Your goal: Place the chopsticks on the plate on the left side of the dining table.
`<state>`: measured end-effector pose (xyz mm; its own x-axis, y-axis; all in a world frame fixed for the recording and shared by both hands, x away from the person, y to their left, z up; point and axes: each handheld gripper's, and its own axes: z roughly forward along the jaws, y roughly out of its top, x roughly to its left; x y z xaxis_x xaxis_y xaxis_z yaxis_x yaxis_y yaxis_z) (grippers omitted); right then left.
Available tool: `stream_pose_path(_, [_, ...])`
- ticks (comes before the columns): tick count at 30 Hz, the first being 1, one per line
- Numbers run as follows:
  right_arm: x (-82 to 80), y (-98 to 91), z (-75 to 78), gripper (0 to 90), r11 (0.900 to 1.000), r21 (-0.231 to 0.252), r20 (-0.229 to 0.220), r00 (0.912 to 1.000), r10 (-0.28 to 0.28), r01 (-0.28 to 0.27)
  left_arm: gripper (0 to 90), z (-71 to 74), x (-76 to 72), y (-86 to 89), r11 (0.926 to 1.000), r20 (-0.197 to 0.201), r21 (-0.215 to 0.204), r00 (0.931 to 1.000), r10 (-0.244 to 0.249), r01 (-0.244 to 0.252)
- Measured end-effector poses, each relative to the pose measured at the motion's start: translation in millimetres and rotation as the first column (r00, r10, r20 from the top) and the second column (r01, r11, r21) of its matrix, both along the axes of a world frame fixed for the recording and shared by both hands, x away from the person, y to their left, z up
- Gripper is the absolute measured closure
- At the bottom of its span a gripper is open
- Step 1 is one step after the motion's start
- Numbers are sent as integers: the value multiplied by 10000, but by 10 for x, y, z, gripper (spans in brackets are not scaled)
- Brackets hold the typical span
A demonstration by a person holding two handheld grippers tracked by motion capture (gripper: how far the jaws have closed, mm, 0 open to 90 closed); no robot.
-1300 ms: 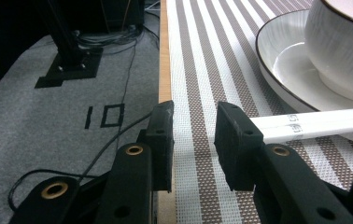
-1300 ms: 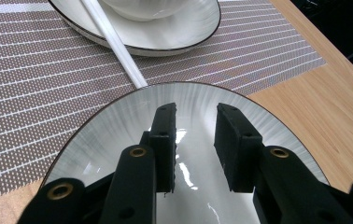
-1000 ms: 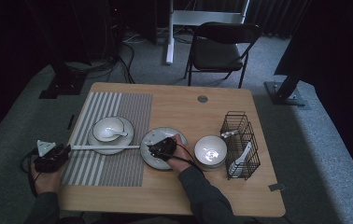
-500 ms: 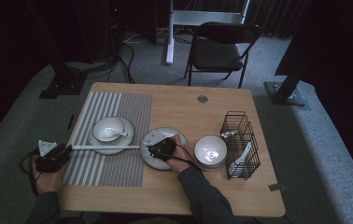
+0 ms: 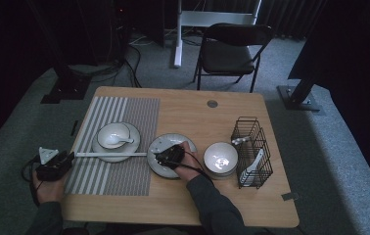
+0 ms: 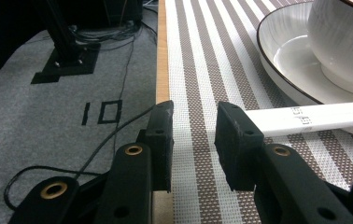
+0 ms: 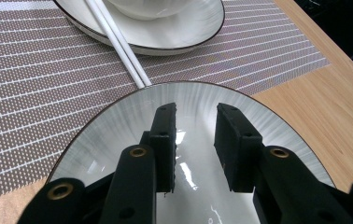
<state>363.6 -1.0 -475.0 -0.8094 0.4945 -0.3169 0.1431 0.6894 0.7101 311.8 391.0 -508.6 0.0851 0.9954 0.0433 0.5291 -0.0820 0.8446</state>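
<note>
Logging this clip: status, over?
Left gripper open at mat edge, chopsticks beside one jaw. Right gripper open over grey plate. Nothing held, nothing blocking.

Each black hand-held gripper (image 6: 193, 140) has brass-ringed screw holes, a trailing cable; the sleeves are dark.

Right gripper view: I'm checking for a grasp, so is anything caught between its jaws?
No, the right gripper stands open over the grey plate, with nothing between its jaws.

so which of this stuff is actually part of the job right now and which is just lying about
In the job:
- left gripper
- right gripper
- white chopsticks
- grey plate

Just lying about:
- wire basket
- white bowl
- folding chair
</note>
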Motion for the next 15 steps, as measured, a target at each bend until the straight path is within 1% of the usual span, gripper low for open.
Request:
stream_pose_path(8, [-16, -17, -3, 686, 10000, 29, 3, 10000, -6, 6, 681, 22, -11, 22, 9999, 115, -41, 9999, 130, -129])
stream_pose_path(15, [-36, -57, -6, 686, 10000, 84, 34, 10000, -47, 47, 679, 37, -18, 47, 9998, 120, -16, 9998, 175, -175])
